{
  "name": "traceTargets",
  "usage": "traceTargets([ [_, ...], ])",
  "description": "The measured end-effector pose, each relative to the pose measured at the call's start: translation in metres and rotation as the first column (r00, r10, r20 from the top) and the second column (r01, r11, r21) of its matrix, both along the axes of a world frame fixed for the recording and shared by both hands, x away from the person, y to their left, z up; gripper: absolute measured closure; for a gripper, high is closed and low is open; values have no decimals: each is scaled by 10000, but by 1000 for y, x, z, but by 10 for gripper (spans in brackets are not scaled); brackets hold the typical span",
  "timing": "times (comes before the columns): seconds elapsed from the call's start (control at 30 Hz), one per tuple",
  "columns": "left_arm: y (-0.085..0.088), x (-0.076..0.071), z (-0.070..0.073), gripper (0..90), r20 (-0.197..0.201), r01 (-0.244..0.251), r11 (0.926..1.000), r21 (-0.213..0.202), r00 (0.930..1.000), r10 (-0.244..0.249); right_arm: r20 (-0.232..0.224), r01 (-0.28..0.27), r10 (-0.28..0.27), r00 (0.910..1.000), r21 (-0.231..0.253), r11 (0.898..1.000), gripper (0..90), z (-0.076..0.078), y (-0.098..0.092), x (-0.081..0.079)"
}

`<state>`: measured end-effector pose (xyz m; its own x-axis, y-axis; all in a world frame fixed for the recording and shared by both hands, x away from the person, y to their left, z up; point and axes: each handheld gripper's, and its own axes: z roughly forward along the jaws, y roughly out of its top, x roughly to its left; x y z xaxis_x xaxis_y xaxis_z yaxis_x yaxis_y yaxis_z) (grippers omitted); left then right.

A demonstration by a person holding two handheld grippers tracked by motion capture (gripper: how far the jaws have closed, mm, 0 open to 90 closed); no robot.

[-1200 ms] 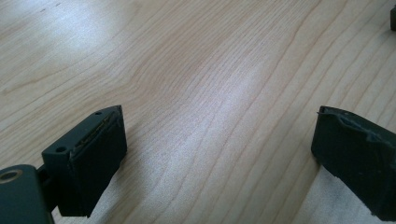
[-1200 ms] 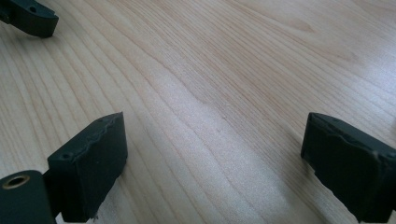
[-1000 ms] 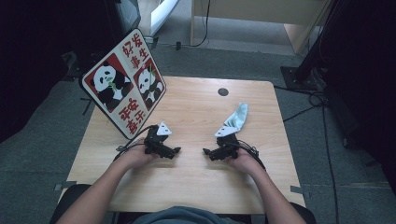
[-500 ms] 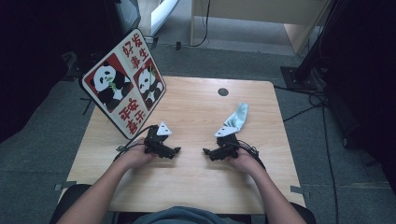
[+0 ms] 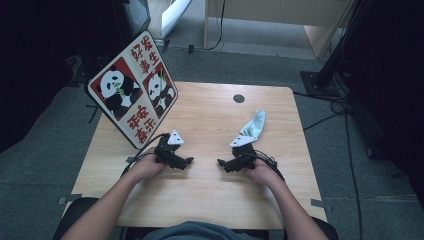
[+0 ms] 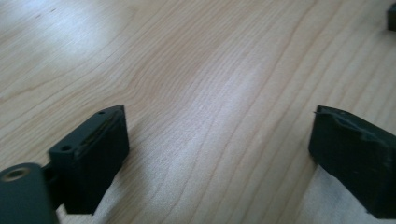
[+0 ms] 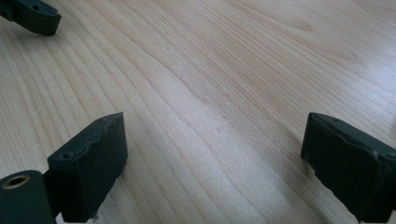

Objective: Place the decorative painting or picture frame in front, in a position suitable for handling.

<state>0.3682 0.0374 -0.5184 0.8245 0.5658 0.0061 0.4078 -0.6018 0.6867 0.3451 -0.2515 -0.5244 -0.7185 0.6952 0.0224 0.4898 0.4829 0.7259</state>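
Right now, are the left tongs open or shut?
Open. In the left gripper view the left tongs show both jaws set wide apart, with bare wooden table between them and nothing gripped.

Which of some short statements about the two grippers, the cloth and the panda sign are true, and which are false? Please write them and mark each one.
1. The left gripper is open, with only bare table between its jaws. True.
2. The right gripper is shut on the cloth. False: it is open and holds nothing.
3. The cloth lies beyond the right hand, on the table. True.
4. The panda sign lies flat at the table's right edge. False: it stands tilted at the left edge.
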Motion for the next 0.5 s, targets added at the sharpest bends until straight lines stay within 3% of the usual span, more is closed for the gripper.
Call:
traceTargets([
  [0.1, 1, 1, 2, 89, -33, 42, 10000, 59, 10000, -42, -10, 1, -1, 10000, 1, 10000, 71, 0, 0, 0],
  [0.17, 1, 2, 5, 177, 30, -522, 9985, 136, 9986, 522, -12, 7, -7, 10000, -11, 10000, 71, 0, 0, 0],
  [0.23, 3, 3, 7, 203, -135, -774, 9969, 155, 9969, 776, -12, 7, -7, 10000, -4, 10000, 71, 0, 0, 0],
  [0.27, 5, 4, 9, 199, -266, -635, 9980, 63, 9976, 636, -12, 7, -7, 10000, -5, 10000, 71, 0, 0, 0],
  [0.37, 8, 4, 13, 184, -161, -520, 9986, 82, 9985, 521, -9, 6, -6, 10000, -7, 10000, 71, 0, 0, 0],
  [0.5, 12, 4, 21, 178, -292, -436, 9986, -285, 9987, 427, -12, 7, -7, 10000, -5, 10000, 71, 0, 0, -1],
])
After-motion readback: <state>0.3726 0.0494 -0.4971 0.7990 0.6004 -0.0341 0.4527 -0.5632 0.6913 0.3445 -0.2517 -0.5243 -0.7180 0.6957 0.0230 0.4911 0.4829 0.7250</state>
